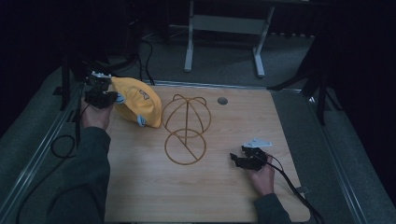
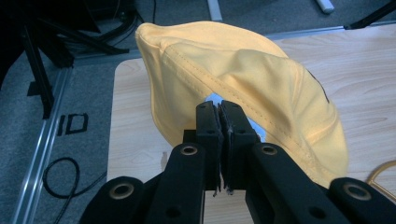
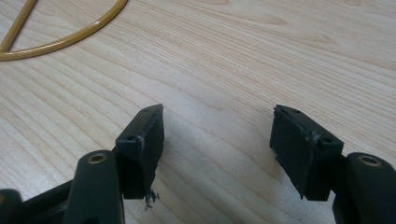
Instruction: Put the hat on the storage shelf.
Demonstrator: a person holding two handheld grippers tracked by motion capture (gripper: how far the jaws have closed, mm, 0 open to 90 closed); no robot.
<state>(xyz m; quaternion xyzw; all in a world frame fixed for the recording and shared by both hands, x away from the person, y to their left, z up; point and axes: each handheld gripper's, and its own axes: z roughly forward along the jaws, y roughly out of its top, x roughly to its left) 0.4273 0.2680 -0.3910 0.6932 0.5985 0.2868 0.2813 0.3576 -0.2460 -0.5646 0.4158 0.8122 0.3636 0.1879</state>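
Observation:
A yellow cap (image 1: 137, 100) with a pale blue underside hangs over the far left corner of the wooden table (image 1: 224, 196). My left gripper (image 1: 113, 97) is shut on its rim. In the left gripper view the two jaws press together at the cap's (image 2: 243, 74) lower edge, my left gripper (image 2: 219, 111) pinching the fabric. A golden wire cap stand (image 1: 186, 128) sits at the table's middle, just right of the cap. My right gripper (image 1: 236, 160) rests low near the right front, open. Its jaws stand wide apart over bare wood, my right gripper (image 3: 217, 135) empty, with the wire stand's ring (image 3: 60, 42) ahead.
A round cable hole (image 1: 222, 100) lies at the table's far edge. White desk legs (image 1: 189, 44) stand on the carpet beyond. Black cables loop on the floor at the left (image 1: 60, 145), and metal rails border both table sides.

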